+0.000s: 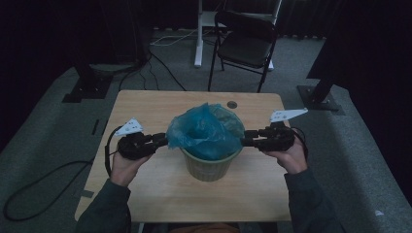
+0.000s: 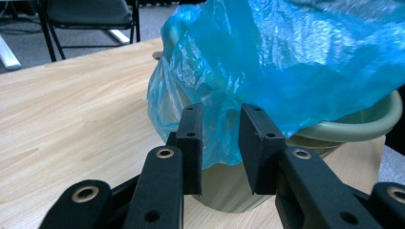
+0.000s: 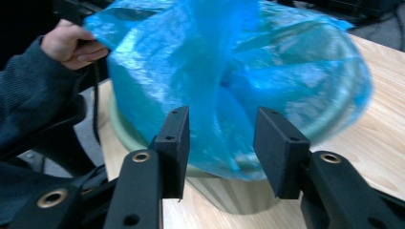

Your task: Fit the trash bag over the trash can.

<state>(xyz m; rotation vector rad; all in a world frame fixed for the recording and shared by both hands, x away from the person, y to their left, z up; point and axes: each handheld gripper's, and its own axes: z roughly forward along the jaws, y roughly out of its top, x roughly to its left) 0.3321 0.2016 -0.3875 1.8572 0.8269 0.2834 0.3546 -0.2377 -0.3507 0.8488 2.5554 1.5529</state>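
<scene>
The blue bag (image 1: 206,131) sits in the green bin (image 1: 210,166), exactly between both grippers. The left gripper (image 1: 163,141) and right gripper (image 1: 245,141) stand spread at opposite sides of the rim, pinching nothing, with bag film hanging loose between the jaws.

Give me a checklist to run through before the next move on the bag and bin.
1. Left gripper jaws apart, pads not pressing the bag: ok.
2. Right gripper jaws apart, bag film lying loose between them: ok.
3. Bin upright on the table: ok.
4. Bag folded over the rim all round: not ok; it bunches up above the bin's left side, and bare rim shows in the left gripper view.
5. Bag free of tears: cannot tell.
6. Both grippers level with the rim, one at each side: ok.
</scene>
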